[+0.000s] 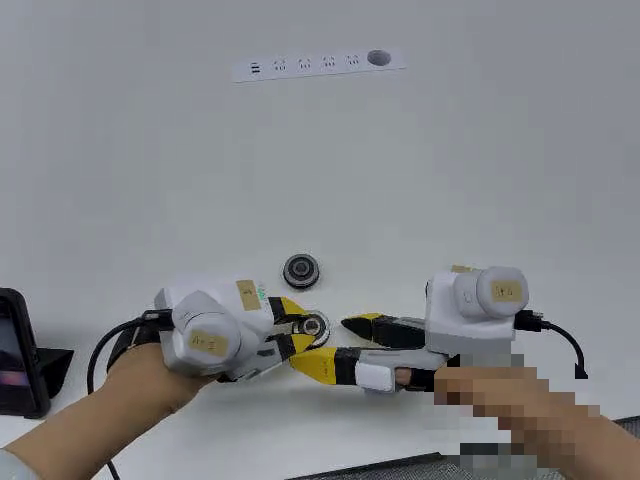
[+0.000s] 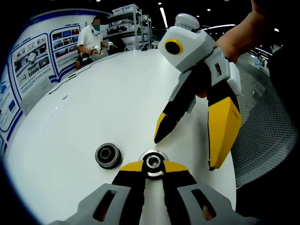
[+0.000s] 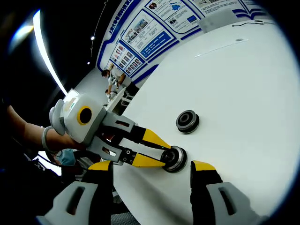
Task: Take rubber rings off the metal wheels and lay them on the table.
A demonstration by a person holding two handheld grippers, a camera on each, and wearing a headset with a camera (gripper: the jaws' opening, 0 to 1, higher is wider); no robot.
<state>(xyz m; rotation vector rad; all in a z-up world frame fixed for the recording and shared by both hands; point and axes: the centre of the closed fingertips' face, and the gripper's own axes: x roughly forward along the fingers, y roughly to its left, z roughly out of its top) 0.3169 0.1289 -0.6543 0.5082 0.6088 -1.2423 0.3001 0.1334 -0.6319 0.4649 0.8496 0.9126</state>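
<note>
We see L claw [image 2: 153, 165] pinching a metal wheel [image 1: 316, 325]. R claw [image 1: 332, 344] is spread, at wheel's 4 o'clock. Dark-rimmed 2nd wheel [image 1: 301, 270] sits on tabletop [image 1: 450, 180] at 11 o'clock.

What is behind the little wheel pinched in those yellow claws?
Farther back on the white table lies a second wheel, dark-rimmed, and beyond it a white power strip. The left gripper hides the sides of the pinched wheel.

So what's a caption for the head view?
Left gripper holds one wheel, right gripper open beside it, second wheel on the table.
</note>
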